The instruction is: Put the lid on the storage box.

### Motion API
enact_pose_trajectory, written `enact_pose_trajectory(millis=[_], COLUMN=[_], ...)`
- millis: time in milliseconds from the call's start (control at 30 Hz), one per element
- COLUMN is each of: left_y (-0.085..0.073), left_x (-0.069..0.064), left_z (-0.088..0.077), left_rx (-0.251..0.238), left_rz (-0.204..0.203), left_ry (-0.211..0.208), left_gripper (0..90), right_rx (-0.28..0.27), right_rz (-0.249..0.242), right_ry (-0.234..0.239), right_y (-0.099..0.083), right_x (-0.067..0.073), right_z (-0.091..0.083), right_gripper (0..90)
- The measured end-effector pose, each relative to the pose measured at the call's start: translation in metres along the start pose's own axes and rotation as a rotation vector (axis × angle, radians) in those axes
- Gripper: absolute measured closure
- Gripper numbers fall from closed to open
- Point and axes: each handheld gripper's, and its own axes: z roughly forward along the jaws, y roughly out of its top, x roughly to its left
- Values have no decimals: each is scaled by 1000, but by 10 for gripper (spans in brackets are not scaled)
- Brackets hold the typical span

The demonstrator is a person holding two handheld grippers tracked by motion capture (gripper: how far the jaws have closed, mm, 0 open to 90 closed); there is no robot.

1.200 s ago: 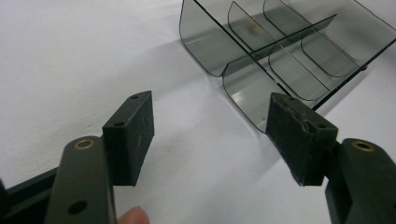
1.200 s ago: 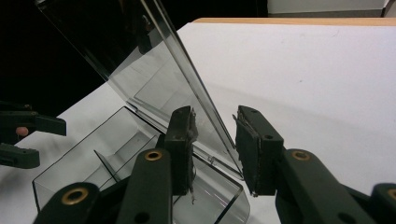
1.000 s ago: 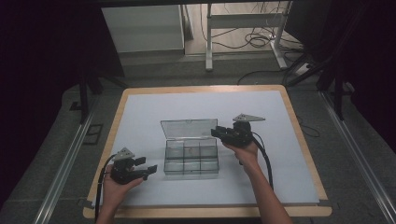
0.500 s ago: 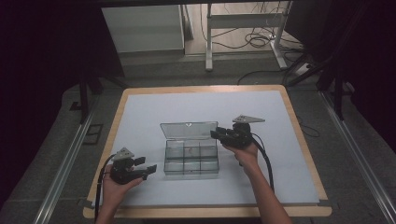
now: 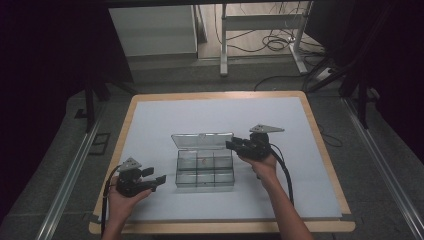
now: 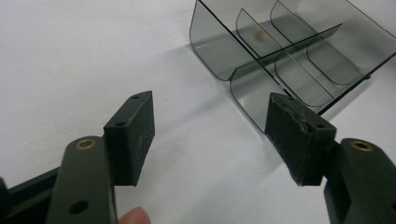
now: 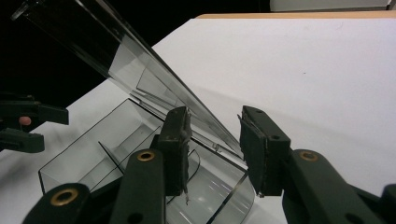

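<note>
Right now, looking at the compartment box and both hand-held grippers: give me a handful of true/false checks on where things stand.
1. The lid of the clear compartment box is shut flat. False: the lid stands raised at the far side of the box.
2. The left hand-held gripper has its jaws apart with nothing between them. True.
3. The right hand-held gripper is at the box's right end, by the lid hinge edge. True.
4. The left hand-held gripper is clamped on the box wall. False: it sits apart from the box, over the white mat.
5. The box has a single undivided space. False: partitions split it into several compartments.
</note>
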Motion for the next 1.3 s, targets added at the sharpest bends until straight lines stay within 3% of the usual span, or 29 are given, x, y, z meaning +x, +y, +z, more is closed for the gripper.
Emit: enact_pose_trajectory(millis=[133,233,433,567,1067,1300], left_y=[5,11,28,42,89,94], left_x=[-3,-6,-14,-19,-35,-38], left_z=[-3,-4,-2,1,13,15], left_rx=[-23,-32,-60,-68,-141,-154], left_rz=[-1,-2,29,60,98,98], left_ry=[-3,-10,-27,-28,-60,-61], left_gripper=[410,533,775,866,899,899], right_rx=[-2,-3,-4,-5,0,3], right_rz=[2,4,4,5,5,4], right_ry=[1,2,0,1,0,1], right_y=[1,0,0,0,-3,-5], right_x=[0,0,1,1,0,0], right_z=[-1,-1,0,0,1,1], right_gripper=[609,605,601,601,589,582])
